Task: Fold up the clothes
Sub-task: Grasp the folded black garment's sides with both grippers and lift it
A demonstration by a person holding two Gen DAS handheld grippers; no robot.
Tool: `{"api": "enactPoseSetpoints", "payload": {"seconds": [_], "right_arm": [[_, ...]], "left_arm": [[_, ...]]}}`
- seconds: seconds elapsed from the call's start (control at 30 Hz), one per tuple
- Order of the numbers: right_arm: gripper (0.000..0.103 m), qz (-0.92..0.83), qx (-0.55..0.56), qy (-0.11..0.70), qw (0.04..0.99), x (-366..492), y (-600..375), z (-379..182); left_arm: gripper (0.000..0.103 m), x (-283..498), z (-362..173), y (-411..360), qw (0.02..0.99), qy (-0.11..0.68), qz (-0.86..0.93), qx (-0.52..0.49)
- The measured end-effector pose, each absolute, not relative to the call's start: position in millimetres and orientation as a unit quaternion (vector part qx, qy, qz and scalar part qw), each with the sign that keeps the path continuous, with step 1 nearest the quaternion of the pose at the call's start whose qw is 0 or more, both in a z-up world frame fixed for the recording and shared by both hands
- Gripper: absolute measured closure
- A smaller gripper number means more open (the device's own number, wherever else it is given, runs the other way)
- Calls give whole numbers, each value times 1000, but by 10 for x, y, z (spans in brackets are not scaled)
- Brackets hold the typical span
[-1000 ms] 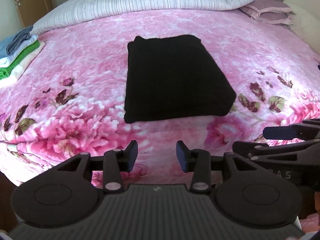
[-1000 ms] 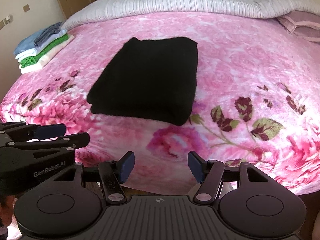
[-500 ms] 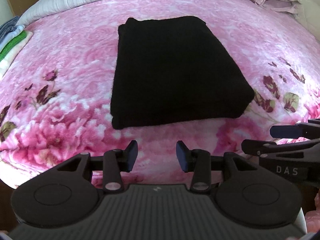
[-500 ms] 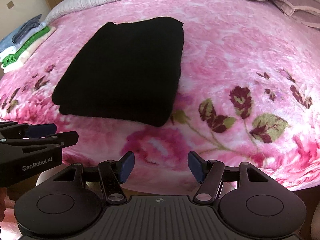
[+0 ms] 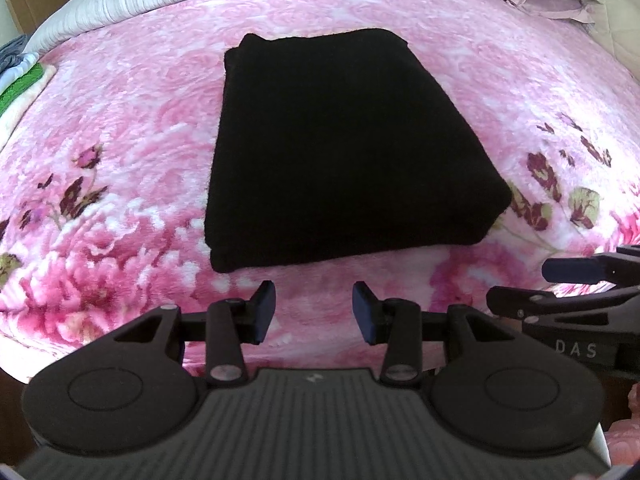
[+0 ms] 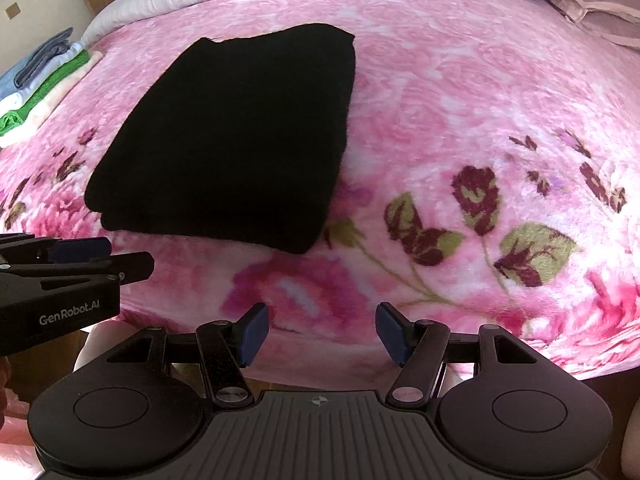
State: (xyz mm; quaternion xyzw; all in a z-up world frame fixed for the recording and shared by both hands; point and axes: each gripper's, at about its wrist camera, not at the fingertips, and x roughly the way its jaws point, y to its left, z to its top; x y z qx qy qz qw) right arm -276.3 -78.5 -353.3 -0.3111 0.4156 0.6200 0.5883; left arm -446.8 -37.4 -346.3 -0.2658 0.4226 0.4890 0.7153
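Jaws parted, empty, short of black garment's point(image 5: 340, 148) near edge.

Two black hand-held grippers, left point(image 5: 314, 312) and right point(image 6: 322, 334), blue-padded fingertips, silver screws, ribbed bodies, white lettering.

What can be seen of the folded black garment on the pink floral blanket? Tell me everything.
The folded black garment is a thick, roughly rectangular bundle of soft, matte, fuzzy-looking fabric, too dark to show seams or pattern. Stacked layers show along its near edge, with rounded corners. It lies flat on the pink floral blanket in the middle of the bed, resting only on that. Neither the left gripper nor the right gripper touches it; both stand open short of its near edge.
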Motion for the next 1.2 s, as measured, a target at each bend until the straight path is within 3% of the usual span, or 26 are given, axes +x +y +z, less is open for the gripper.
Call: {"api": "enactPoseSetpoints", "payload": {"seconds": [0.13,0.27,0.43,0.63,0.8,0.87,0.93,1.2], "right_arm": [[40,624,-295,409,597,-2647,-809,-3441],[40,631,-225,422,611,-2279,-795,-3268],[40,644,-72,518,558,-1798,-594,-3392],[40,629,9,596,498,-1665,-241,-3725],[40,621,32,623,474,-1671,37,-3886],[39,618,44,632,466,-1663,126,-3952],[31,616,49,638,459,-1659,226,-4015],[30,635,56,639,431,-1711,573,-4188]], "left_arm": [[65,-4717,-3246,-302,752,378,459,-283],[50,-5297,-3118,18,762,275,453,-372],[50,-5718,-3436,557,732,161,406,-523],[50,-5555,-3764,1006,707,191,404,-548],[40,-5630,-3941,1228,695,193,400,-566],[40,-5685,-4003,1277,694,184,388,-578],[40,-5732,-4057,1344,693,175,375,-590],[42,-5572,-4352,1741,703,143,297,-630]]}}
